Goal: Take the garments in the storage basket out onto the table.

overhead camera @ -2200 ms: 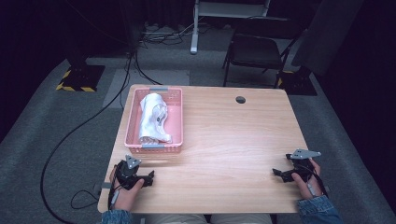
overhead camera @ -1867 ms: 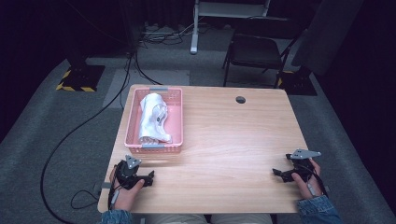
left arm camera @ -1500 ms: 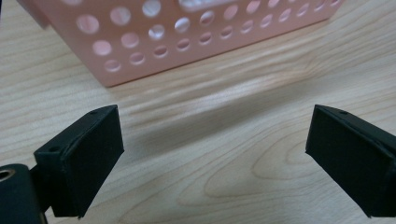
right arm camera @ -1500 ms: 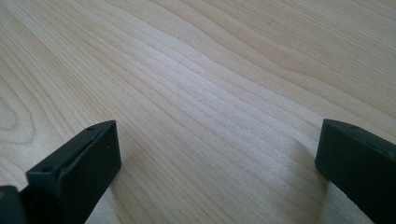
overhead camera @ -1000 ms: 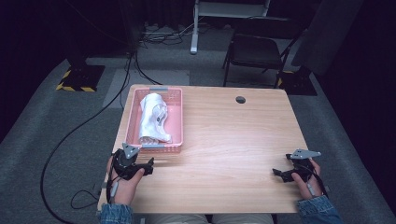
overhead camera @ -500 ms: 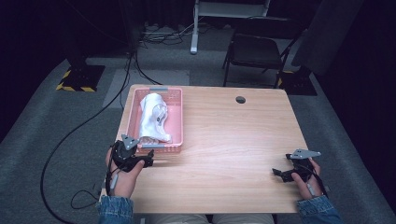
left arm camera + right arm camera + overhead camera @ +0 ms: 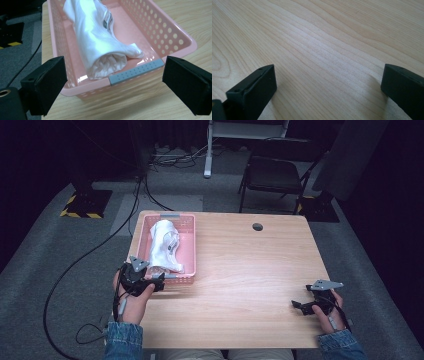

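I see a white cloth (image 7: 100, 47), rolled and crumpled with a small printed label, lying lengthwise inside the pink perforated basket (image 7: 175, 47). My left gripper (image 7: 112, 82) hangs just before the basket's near rim with its grey handle strip (image 7: 136, 72), jaws spread wide. My right gripper (image 7: 328, 87) sits well apart from the basket on the wooden table (image 7: 324, 37), jaws spread too.
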A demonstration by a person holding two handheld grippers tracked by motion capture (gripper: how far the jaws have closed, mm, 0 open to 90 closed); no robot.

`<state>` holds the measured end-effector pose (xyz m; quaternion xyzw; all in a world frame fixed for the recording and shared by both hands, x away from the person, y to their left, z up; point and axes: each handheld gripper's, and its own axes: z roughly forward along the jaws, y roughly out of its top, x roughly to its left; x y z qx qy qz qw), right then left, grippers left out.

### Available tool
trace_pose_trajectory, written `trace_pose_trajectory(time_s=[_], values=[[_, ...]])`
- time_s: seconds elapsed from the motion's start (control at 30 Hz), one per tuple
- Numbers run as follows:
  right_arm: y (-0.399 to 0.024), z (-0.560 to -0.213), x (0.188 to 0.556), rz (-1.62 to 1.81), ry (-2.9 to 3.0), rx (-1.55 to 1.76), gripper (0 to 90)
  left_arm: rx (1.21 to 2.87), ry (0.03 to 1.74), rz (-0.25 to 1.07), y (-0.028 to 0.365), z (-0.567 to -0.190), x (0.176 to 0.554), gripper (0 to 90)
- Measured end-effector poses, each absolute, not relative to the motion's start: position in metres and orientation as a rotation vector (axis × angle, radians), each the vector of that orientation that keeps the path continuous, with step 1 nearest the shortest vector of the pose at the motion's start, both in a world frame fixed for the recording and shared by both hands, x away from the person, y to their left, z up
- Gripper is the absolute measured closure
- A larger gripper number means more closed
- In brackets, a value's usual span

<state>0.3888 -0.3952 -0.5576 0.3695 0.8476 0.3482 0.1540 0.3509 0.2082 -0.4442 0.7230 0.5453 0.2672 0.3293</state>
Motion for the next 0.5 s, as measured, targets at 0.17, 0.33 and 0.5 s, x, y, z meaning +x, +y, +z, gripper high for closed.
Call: trace_pose_trajectory(time_s=[0.17,0.33,0.5], values=[[-0.395,-0.558,0.389,0.999,2.43,1.059,0.0,1.883,1.426,0.696,0.207,-0.438,0.358,5.4],[-0.395,-0.558,0.389,0.999,2.43,1.059,0.0,1.879,1.425,0.695,0.204,-0.433,0.368,5.6],[-0.395,-0.558,0.389,0.999,2.43,1.059,0.0,1.881,1.415,0.7,0.201,-0.427,0.377,5.6]])
